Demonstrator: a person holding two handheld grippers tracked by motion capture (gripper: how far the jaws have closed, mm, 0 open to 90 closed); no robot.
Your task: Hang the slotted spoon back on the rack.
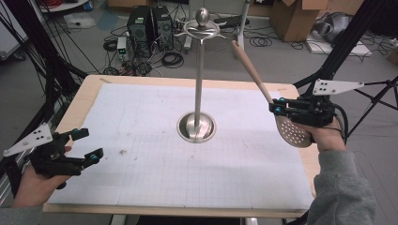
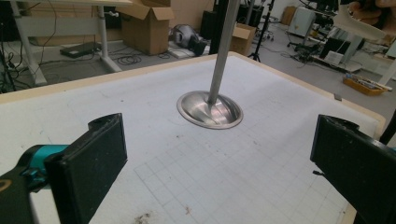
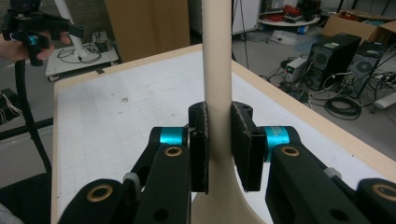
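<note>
While left gripper (image 1: pixel 84 143) rests open, right gripper (image 1: pixel 277 106) clamps slotted spoon (image 1: pixel 256 75) upright.

The stand (image 1: pixel 197 123) is mid-table (image 1: pixel 141 192), the spoon (image 1: pixel 263 86) seemingly right of it.

Left gripper (image 1: pixel 87 144) low at the near left, jaws wide apart; right gripper (image 1: pixel 277 105) raised, jaws clamped.

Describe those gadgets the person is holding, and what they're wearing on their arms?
Each hand-held gripper, left and right, is black, with two flat black jaws, teal collars and brass-ringed holes along the linkage. A pale grey three-cornered plate dotted with small holes sits on top of each, and a black cable trails from each one. The person wears grey sleeves.
</note>
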